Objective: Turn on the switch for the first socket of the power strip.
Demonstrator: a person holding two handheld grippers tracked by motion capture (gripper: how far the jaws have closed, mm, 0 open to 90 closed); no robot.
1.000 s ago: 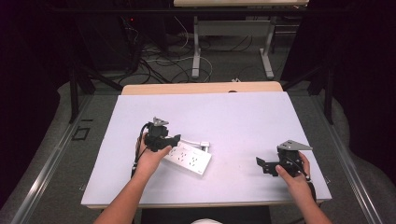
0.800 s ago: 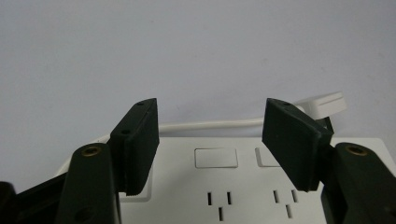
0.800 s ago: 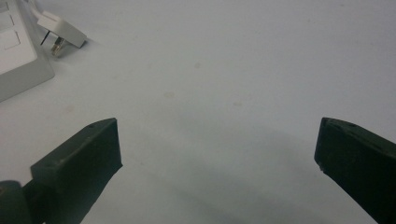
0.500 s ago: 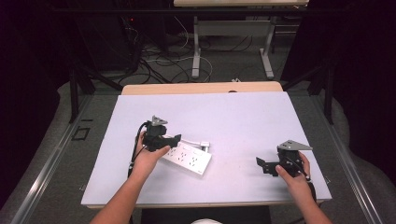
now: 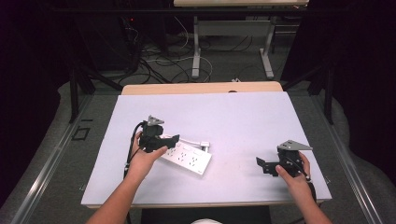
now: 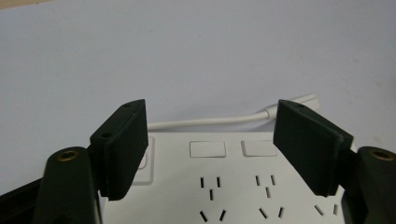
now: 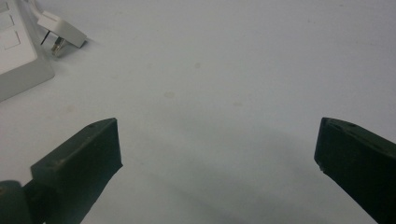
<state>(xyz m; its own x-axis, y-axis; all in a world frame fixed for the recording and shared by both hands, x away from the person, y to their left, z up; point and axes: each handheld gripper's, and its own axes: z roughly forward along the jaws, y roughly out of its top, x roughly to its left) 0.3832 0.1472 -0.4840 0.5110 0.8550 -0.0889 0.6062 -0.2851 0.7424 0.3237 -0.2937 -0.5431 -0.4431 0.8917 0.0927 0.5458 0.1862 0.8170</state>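
White power strip (image 5: 187, 158) lying flat with its cord (image 6: 205, 122) behind, left gripper (image 5: 173, 139) jaws just been opening above it, right gripper (image 5: 259, 164) spread wide over bare table (image 5: 243, 116).

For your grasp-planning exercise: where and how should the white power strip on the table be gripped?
Grip the power strip across its narrow width, coming from above, at the end under the left gripper. It lies flat, long and slim, so open fingers span its straight side edges; the cord leaves the far end.
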